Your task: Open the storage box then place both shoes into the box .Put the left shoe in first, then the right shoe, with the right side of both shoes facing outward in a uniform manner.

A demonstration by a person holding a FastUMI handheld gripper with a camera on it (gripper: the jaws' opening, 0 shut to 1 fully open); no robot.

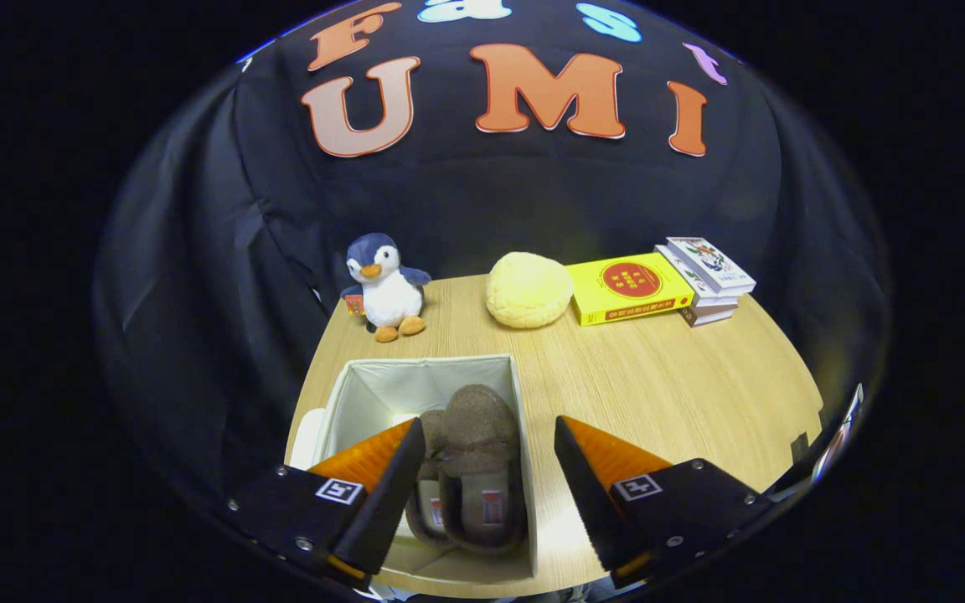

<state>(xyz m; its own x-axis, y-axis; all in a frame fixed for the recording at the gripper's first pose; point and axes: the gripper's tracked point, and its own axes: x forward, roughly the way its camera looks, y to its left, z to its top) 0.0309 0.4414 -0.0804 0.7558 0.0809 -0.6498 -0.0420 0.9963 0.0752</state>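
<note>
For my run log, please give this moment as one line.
gripper: open, above box | box: open | slippers: both inside, side by side | stage: placing looks done

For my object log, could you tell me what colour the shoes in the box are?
The shoes are brown, seen in the gripper view.

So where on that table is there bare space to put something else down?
The table is bare between the open storage box and the books. Its far edge is crowded: penguin, yellow cushion, books. The gripper hangs open over both shoes.

Fuzzy shoes [472, 469], seemingly fabric box [415, 377].
</note>
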